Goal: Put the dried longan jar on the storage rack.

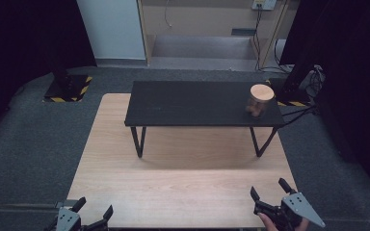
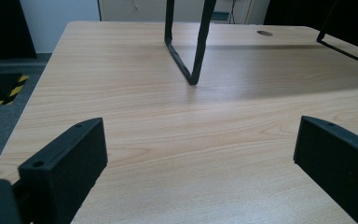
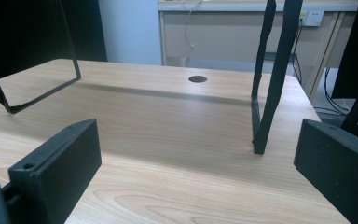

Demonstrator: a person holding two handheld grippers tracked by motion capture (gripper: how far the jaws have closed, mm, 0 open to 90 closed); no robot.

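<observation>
1. The left claw [image 1: 94,213] sits at the near left edge of the table [image 1: 183,192], jaws wide apart and holding nothing; in the left gripper view bare wood lies between them.
2. The right claw [image 1: 268,188] rests at the near right edge, jaws likewise spread and empty, a hand [image 1: 270,224] behind it. Both look parked at a start pose, facing forward.
3. Ahead of them a black shelf [image 1: 192,103] stands on thin legs [image 3: 265,93] across the far half of the table, leaving free space beneath it.
4. The jar [image 1: 259,100], with a wooden lid and something brown inside, stands upright on the shelf's right end, well apart from both claws. It is nearer the right claw's side, so I judge that claw better placed to reach it.
</observation>
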